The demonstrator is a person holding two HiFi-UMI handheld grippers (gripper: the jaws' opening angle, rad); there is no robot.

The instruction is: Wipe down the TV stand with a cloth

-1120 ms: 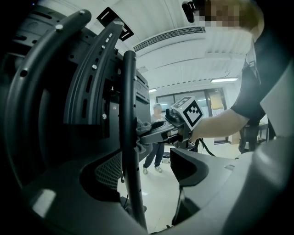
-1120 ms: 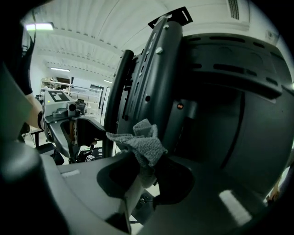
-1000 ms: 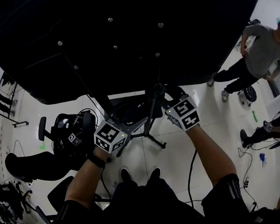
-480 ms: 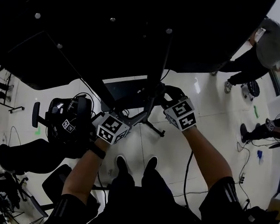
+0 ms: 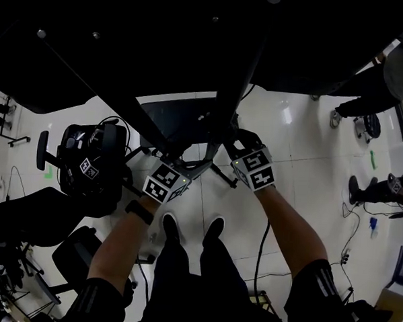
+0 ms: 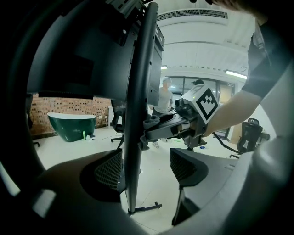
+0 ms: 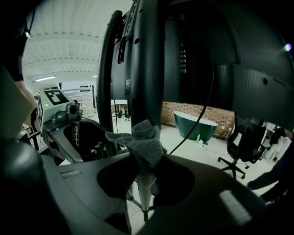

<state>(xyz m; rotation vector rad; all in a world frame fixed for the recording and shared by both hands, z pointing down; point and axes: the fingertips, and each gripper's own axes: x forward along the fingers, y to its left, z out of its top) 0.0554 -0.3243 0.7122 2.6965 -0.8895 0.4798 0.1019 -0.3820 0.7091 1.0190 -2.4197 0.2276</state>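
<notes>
The person stands behind the black TV (image 5: pixel 160 40). The right tool (image 7: pixel 144 170) has its jaws closed on a grey cloth (image 7: pixel 140 142) and presses it against the upright pole of the TV stand (image 7: pixel 148 69). The left tool (image 6: pixel 148 167) is wide open. The same pole passes between its jaws, close by one pad (image 6: pixel 110 169), and nothing is gripped.

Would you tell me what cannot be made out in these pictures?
Head view: marker cubes and darkness hide the jaws of the left gripper and right gripper.
Right gripper view: the cloth covers its own contact with the stand pole.
All views: the TV shows only its dark back; the screen is hidden.
</notes>
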